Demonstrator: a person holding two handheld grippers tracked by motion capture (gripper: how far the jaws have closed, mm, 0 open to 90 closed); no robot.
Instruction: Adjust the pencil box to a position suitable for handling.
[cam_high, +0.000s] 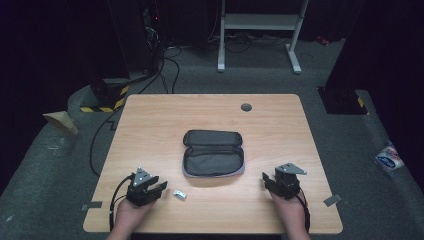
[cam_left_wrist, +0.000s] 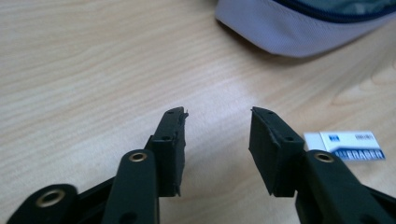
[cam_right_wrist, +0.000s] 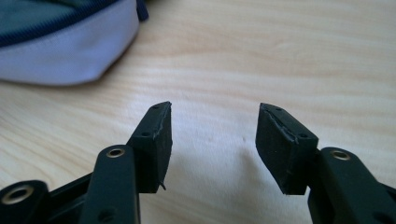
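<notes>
An open dark grey zip pouch lies at the middle of the wooden table, its lid folded back. A small white eraser lies near the front, just right of my left gripper. In the left gripper view the eraser rests past the right jaw, the pouch's pale edge sits at the top, and my left gripper stands open over bare wood. My right gripper is at the front right. It is open with nothing between its jaws, the pouch at upper left.
A round grey cable grommet sits near the table's far edge. Grey tape tabs mark the front left and front right table edges. Beyond the table stand a white desk frame and floor cables.
</notes>
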